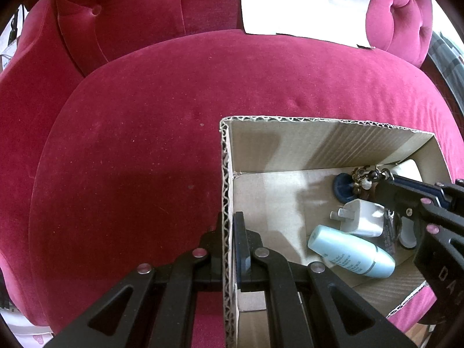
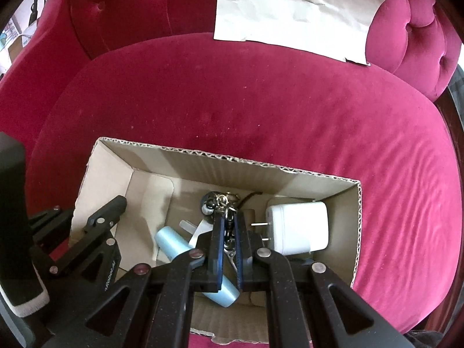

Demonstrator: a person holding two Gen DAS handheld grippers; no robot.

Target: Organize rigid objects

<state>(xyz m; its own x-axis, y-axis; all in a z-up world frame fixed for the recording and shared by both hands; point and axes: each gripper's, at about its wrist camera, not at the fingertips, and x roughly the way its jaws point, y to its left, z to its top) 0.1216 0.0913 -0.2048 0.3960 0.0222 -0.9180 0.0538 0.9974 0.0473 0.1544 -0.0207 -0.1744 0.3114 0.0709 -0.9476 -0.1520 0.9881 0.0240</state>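
An open cardboard box sits on a crimson velvet sofa seat. My left gripper is shut on the box's left wall, one finger inside and one outside; its inner finger shows in the right wrist view. My right gripper reaches down into the box, shut on a beaded keychain. On the box floor lie a pale blue bottle, a white charger plug and a dark blue round piece.
The seat cushion stretches left of and behind the box. A creased sheet of pale paper leans on the tufted backrest. Another white object rests in the box's far right corner.
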